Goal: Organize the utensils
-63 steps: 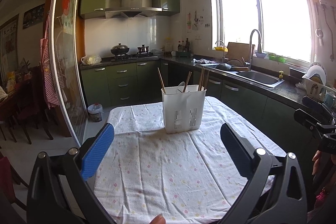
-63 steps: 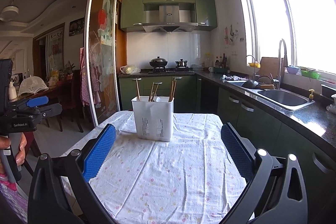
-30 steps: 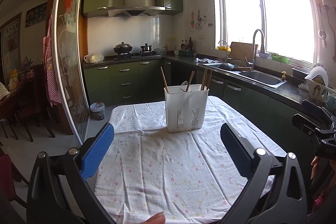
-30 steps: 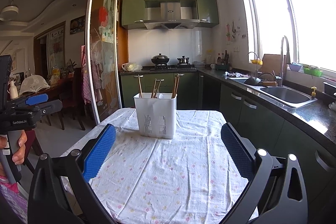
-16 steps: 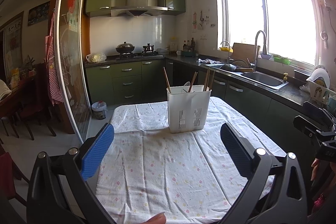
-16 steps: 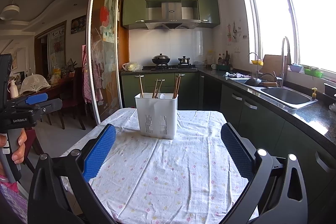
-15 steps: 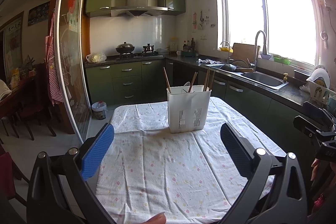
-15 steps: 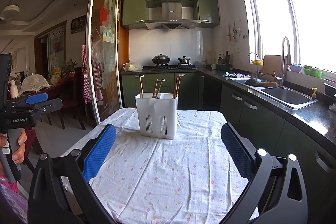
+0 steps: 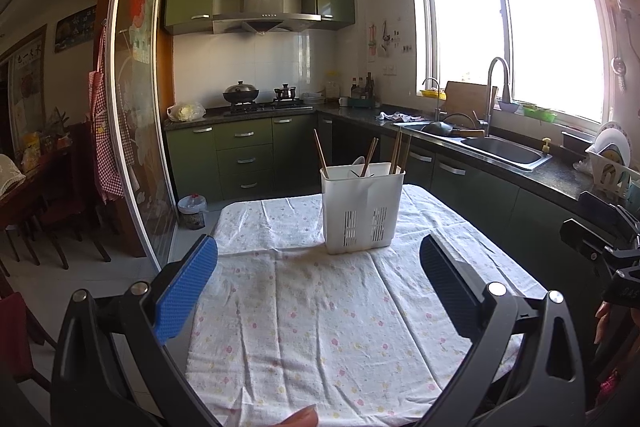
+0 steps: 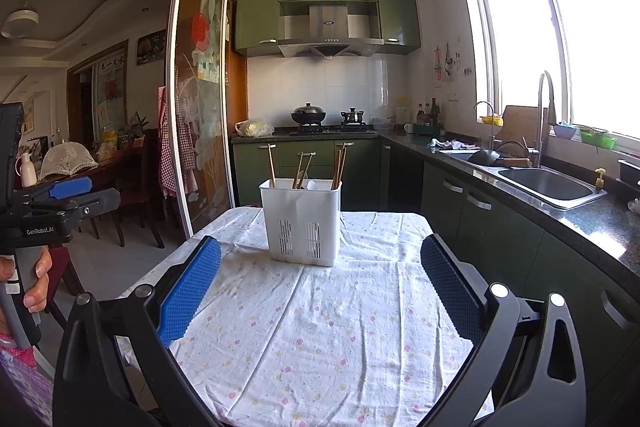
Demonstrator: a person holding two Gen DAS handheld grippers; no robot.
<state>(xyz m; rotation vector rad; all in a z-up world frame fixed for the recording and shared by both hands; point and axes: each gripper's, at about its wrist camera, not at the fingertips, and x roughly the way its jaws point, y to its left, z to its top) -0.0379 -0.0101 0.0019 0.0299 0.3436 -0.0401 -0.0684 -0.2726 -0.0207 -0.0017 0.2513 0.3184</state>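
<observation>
- Sunlight is pouring through the window into a green kitchen, and a table under a flowered cloth is filling the foreground of both wrist views.
- At the far left of the right wrist view, a hand is holding the left gripper off the table's left edge; its fingers are standing wide apart with nothing between them, as its own camera is showing.
- Near the table's far edge, a white caddy is standing upright, about midway between the left and right edges.
- Chopsticks are leaning out of the caddy in several places, and a pale spoon is poking up among them; which compartment each is sitting in cannot be told.
- Compared with two seconds ago, the caddy is appearing a little higher and farther in the left wrist view, so both cameras are drifting slightly while the caddy and its contents are staying put.
- That is suggesting the sorting is either not yet begun or already finished; no loose utensil is lying on the cloth.
- The right gripper is hovering over the near edge, fingers spread wide and gripping nothing.
- Along the right wall, a sink is sitting in the dark counter.
</observation>
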